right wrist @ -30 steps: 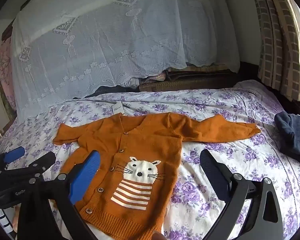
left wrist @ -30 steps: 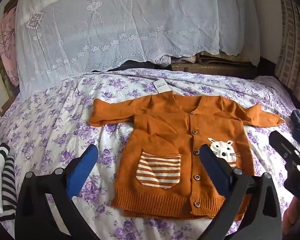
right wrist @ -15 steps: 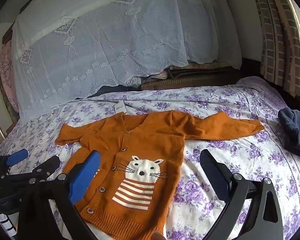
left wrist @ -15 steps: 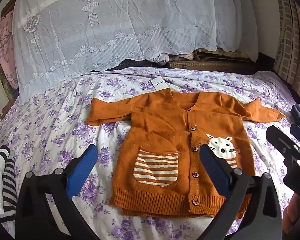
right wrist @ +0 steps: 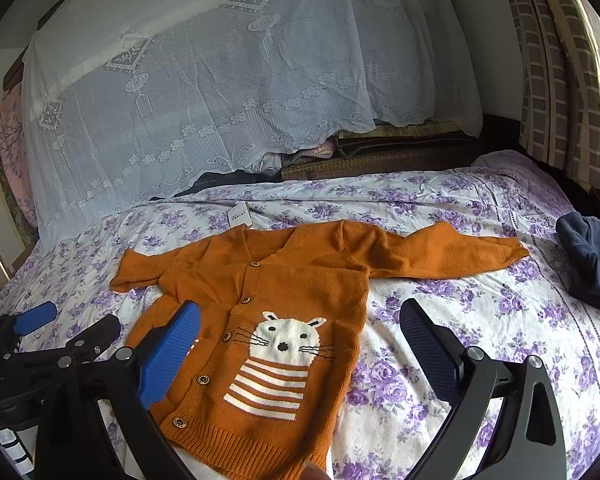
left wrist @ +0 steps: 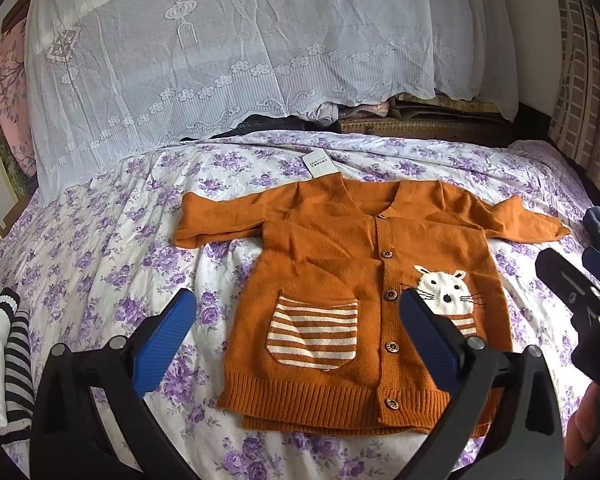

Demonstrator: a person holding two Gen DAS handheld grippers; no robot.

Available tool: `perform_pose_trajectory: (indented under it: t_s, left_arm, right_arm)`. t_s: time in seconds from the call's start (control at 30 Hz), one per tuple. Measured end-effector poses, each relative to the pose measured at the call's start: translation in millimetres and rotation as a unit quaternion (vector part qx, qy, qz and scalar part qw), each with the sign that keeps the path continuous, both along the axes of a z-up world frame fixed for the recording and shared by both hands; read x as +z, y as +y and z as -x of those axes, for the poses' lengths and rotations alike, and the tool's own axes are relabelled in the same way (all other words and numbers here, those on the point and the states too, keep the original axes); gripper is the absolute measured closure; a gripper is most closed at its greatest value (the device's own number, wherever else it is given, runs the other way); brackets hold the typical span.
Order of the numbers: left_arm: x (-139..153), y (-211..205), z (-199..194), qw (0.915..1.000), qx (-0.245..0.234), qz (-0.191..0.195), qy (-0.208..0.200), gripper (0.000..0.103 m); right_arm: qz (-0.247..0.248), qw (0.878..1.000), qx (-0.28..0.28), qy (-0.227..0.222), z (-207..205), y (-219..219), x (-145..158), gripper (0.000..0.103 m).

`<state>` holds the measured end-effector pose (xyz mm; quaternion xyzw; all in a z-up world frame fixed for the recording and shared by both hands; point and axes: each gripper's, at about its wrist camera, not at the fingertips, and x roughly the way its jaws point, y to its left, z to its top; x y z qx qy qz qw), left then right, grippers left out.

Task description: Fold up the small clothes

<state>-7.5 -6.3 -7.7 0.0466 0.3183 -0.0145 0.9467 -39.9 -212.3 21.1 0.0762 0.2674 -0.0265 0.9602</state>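
A small orange knit cardigan (left wrist: 340,280) lies flat and face up on the flowered bedsheet (left wrist: 100,248), sleeves spread, buttoned, with a striped pocket and a white cat face. It also shows in the right wrist view (right wrist: 300,312). A white tag (left wrist: 320,164) lies at its collar. My left gripper (left wrist: 296,332) is open and empty, hovering over the cardigan's lower left part. My right gripper (right wrist: 300,340) is open and empty, above the cardigan's lower right side. Each gripper shows at the edge of the other's view.
A white lace cloth (left wrist: 240,48) covers a pile at the head of the bed. A dark blue garment (right wrist: 592,252) lies at the right. Striped black-and-white clothes (left wrist: 8,360) lie at the left edge. Checked curtains (right wrist: 560,60) hang at the right.
Both grippers have pulled back and risen slightly, so the cardigan sits a little higher and farther in both views. The cardigan has not moved.
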Motion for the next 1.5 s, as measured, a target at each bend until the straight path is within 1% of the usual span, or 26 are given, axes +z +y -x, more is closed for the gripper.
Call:
perform_pose_trajectory:
  t_s: [0.3, 1.5]
  left_arm:
    - [-2.4, 3.1, -3.1, 1.0000, 0.001, -0.001, 0.008, 0.004]
    - [-6.7, 3.9, -2.3, 0.9999, 0.000, 0.000, 0.012, 0.004]
  right_arm:
    - [-0.003, 1.000, -0.001, 0.000, -0.2, -2.3, -1.7, 0.003]
    - [-0.008, 1.000, 0.000, 0.000, 0.2, -4.7, -1.2, 0.003]
